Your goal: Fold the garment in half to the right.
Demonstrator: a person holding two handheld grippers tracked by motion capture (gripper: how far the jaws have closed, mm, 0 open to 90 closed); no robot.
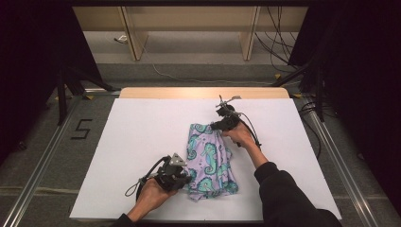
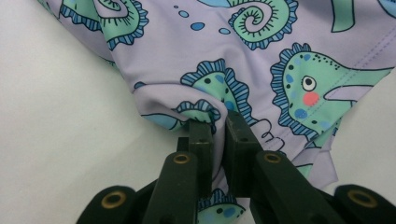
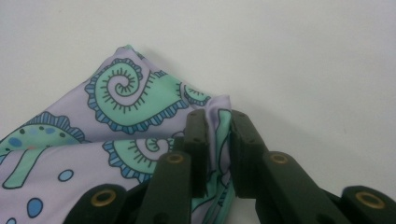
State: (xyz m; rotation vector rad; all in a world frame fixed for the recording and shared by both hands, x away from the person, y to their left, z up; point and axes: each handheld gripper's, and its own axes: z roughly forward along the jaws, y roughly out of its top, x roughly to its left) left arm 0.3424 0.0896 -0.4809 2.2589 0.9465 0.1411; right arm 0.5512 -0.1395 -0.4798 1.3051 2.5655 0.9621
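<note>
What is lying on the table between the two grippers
The seahorse cloth spans from the left gripper to the right gripper, each pinching an end, in the high view.

High view looks down; both gripper views closely share the cloth [image 1: 210, 158].

Place: a lab-style recording bay, not a home.
Work surface: a white sheet [image 1: 142, 142] over a wooden tabletop [image 1: 203, 92], beneath the fingers.
Surround: black curtains [image 1: 28, 56] on both sides, beyond the fingers.
Floor: grey carpet, loose cables [image 1: 279, 42], a taped "5" [image 1: 81, 128].
Frame: metal rails [image 1: 45, 161] alongside the table.
</note>
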